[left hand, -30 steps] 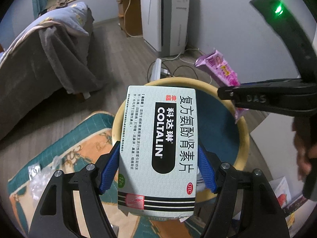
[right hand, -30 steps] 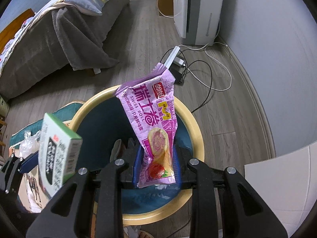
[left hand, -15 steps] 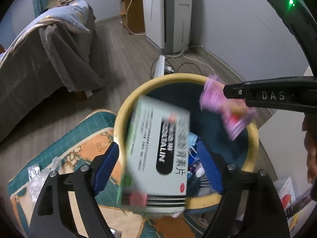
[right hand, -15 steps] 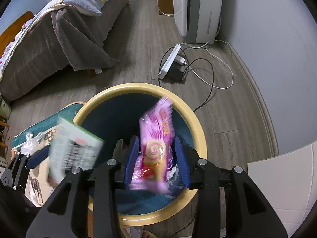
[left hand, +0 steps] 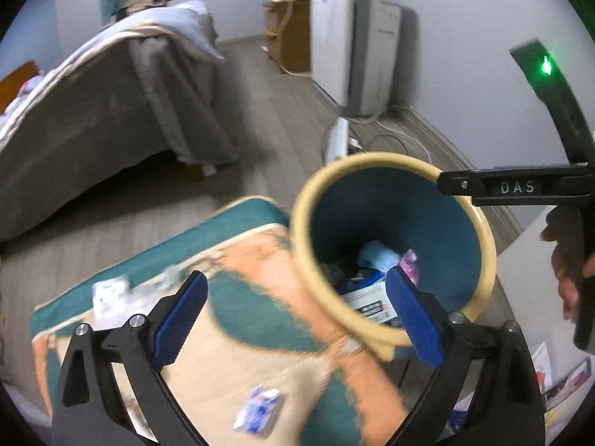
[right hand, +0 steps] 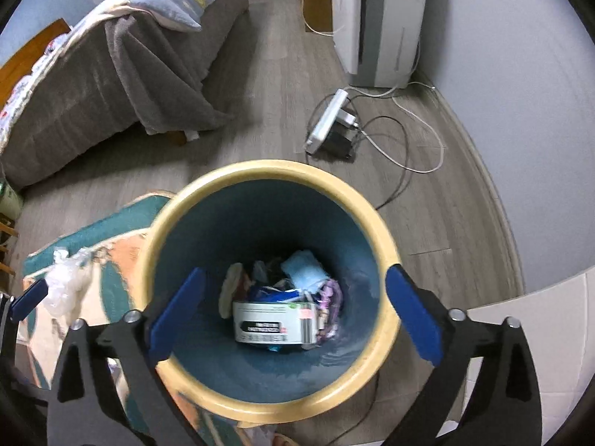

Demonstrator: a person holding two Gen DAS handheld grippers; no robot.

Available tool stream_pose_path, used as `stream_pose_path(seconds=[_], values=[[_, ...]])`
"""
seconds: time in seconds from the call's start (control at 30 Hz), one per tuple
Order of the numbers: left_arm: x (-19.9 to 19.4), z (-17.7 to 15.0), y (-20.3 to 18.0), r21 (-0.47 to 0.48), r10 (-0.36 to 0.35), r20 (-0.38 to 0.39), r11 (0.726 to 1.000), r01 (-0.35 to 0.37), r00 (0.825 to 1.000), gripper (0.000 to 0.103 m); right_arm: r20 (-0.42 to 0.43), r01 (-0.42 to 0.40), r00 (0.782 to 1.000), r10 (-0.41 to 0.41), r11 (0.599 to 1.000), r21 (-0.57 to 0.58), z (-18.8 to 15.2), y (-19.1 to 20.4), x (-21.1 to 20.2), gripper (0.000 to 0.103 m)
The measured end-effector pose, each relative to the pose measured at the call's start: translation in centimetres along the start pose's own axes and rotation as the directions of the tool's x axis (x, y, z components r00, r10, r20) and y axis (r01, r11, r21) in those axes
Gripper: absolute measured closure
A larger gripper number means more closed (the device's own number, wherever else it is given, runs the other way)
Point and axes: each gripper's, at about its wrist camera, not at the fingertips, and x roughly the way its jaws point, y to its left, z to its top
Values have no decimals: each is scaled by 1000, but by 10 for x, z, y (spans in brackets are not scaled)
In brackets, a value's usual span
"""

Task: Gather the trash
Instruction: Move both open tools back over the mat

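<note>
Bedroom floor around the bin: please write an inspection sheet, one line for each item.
Surface: wood floor, rug beside bin.
Job's things: medicine box and pink wrapper lie inside the bin.
Clutter: small packet and clear plastic on rug.
Grippers: left gripper and right gripper open, jaws just opened, nothing between them.
Cables: power strip with loose cords.
Surroundings: bed, white appliance.
</note>
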Motion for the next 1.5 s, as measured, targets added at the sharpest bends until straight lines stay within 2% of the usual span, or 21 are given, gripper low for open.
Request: stream_pose_path(seconds=[0.17, 0.37, 0.53, 0.63, 0.83, 0.93, 1.27, 1.33, 1.5], values=[[-35, -16, 44, -61, 65, 23, 996, -63, 998, 6, 9, -24, 1000, 24, 999, -35, -2, 32, -5, 6], [-68, -53, 95, -136, 155, -16, 978, -156, 988, 6, -23, -51, 999, 48, 987, -155, -14, 85, -2, 6], [-85, -85, 118, -180, 203, -37, 962, -206, 979, 6, -31, -49, 999, 42, 959, -280, -31, 133, -2, 6], [-94, -102, 119, -190, 217, -40, 957, -220, 975, 6, -46, -79, 997, 68, 947, -313, -45, 153, -3, 6], [-83, -142, 114, -219, 200, -119, 950, -222, 973, 6, -89, -85, 995, 54, 911, -404, -77, 178, 0, 6], [-79, -153, 112, -207, 181, -136, 956, -206, 974, 6, -119, -104, 991, 60, 905, -412, -89, 181, 4, 6], [-54, -167, 108, -137, 111, -202, 981, -141, 973, 7, -227, -151, 973, 47, 872, -466, -112, 199, 26, 9], [-47, -168, 107, -130, 95, -219, 984, -125, 971, 7, -252, -164, 967, 41, 855, -491, -119, 206, 32, 13], [-34, -172, 106, -95, 87, -262, 989, -115, 961, 11, -299, -194, 954, 32, 826, -528, -130, 219, 45, 13]])
